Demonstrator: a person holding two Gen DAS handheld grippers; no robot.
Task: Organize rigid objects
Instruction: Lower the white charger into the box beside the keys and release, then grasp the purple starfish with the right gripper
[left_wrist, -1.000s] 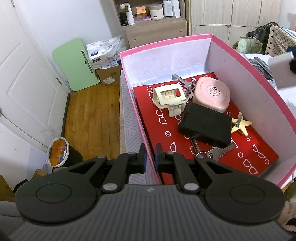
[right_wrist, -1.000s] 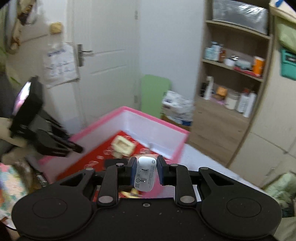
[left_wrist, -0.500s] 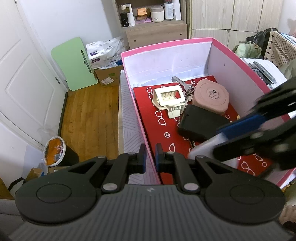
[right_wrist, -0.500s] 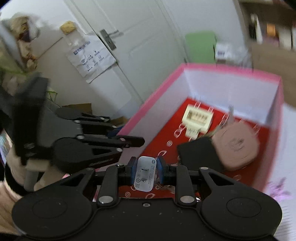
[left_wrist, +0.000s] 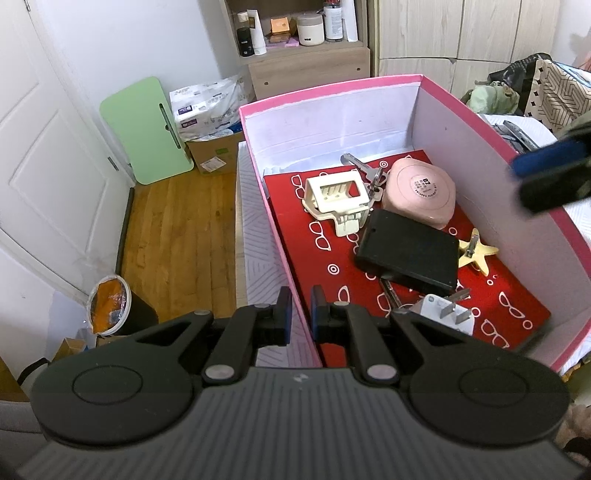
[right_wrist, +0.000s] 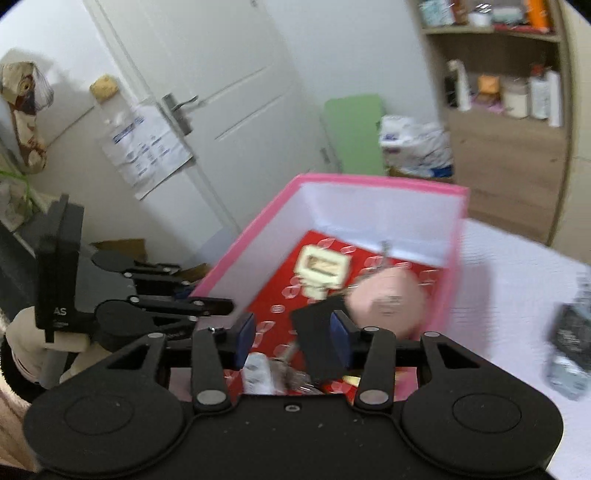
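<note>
My left gripper (left_wrist: 299, 308) sits nearly closed on the near end of the left wall of the pink box (left_wrist: 258, 177), pads either side of that wall with a thin gap; can't tell if they actually pinch it. My right gripper (right_wrist: 291, 338) is wide open and empty, hovering over the near end of the box (right_wrist: 454, 258); in the left wrist view it shows as a blurred dark and blue shape (left_wrist: 546, 173) above the right wall. White charger (left_wrist: 443, 314) lies on the red patterned liner (left_wrist: 325, 254) by the near edge of the box, prongs up and pointing right, touching the keys (left_wrist: 389, 295) sticking out from under the black wallet (left_wrist: 406, 254). In the right wrist view the charger (right_wrist: 258, 369) sits just below my open fingers, blurred. The wallet is mid-box; yellow starfish clip (left_wrist: 474, 253) is just right of it, near the right wall. Pink round case (left_wrist: 419, 195) sits behind the wallet toward the far right corner, cream plastic holder (left_wrist: 338, 197) to its left, and a second key set (left_wrist: 364, 171) between them by the far wall.
</note>
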